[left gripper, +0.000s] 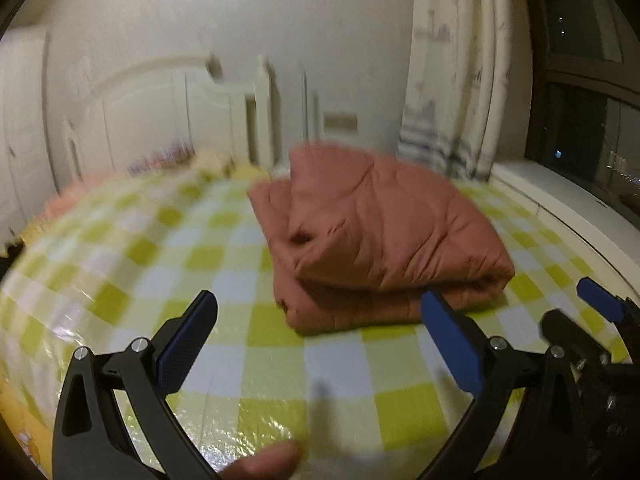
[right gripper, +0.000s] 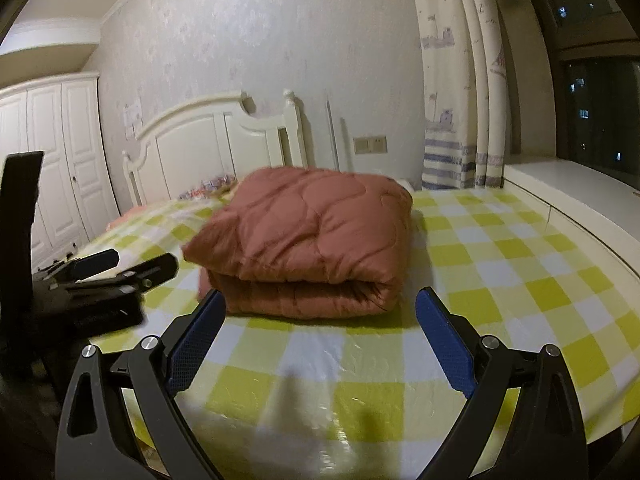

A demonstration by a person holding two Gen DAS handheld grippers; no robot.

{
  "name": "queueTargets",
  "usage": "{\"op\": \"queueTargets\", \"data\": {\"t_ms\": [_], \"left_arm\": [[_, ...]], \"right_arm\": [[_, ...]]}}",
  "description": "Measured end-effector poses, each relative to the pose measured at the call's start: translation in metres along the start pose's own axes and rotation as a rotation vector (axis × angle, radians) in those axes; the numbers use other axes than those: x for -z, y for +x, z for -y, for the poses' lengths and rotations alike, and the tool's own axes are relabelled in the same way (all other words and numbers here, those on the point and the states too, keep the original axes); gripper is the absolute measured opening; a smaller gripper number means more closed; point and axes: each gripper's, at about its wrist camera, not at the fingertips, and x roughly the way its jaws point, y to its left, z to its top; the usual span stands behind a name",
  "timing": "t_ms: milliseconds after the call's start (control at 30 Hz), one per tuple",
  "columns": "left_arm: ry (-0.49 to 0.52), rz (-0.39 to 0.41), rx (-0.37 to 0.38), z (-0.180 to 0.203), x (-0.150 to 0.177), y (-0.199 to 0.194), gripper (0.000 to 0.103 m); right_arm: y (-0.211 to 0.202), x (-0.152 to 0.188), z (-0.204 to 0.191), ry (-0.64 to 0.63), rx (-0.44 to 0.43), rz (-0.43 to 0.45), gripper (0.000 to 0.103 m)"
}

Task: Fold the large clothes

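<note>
Nearest in both wrist views are the tongs themselves. The left gripper (left gripper: 320, 336) stands wide apart with nothing between its blue pads, hovering over the near edge of the bed (left gripper: 132, 280); a blurred fingertip (left gripper: 264, 464) shows at the bottom of that view. The right gripper (right gripper: 318, 332) is just as wide and just as empty, level and aimed straight along the bed toward the headboard (right gripper: 208, 136). Each tool shows at the rim of the other's view, so the two seem to sit side by side, near each other, both short of the cloth.

Beyond them, on the checked cover toward the middle of the bed and nearer the window-side edge, lies the quilted pink jacket (right gripper: 308, 240), already doubled into a thick bundle with its rounded fold facing the tongs.

The risk, as I judge it, lies in that bulk. The padded layers look springy and slick, so the top half could slide or puff open. A pinch catching only the upper layer would drag the stack askew. The cover looks glossy, so the whole bundle may skid if pushed. The left view is smeared, which suggests quick motion; haste near the fold could knock it apart.
</note>
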Motion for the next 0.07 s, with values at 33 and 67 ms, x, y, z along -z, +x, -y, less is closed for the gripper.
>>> {"op": "queueTargets", "data": {"t_ms": [33,67], "left_arm": [[-0.008,-0.015,-0.007,-0.01,-0.002,0.006,0.101],[-0.023,-0.026,-0.032,-0.031,-0.009,0.015,0.101]], "right_arm": [[0.002,-0.003,0.005,-0.007,0.017,-0.015,0.092],[0.004,-0.012,0.017,-0.028,0.056,-0.033,0.092]]}}
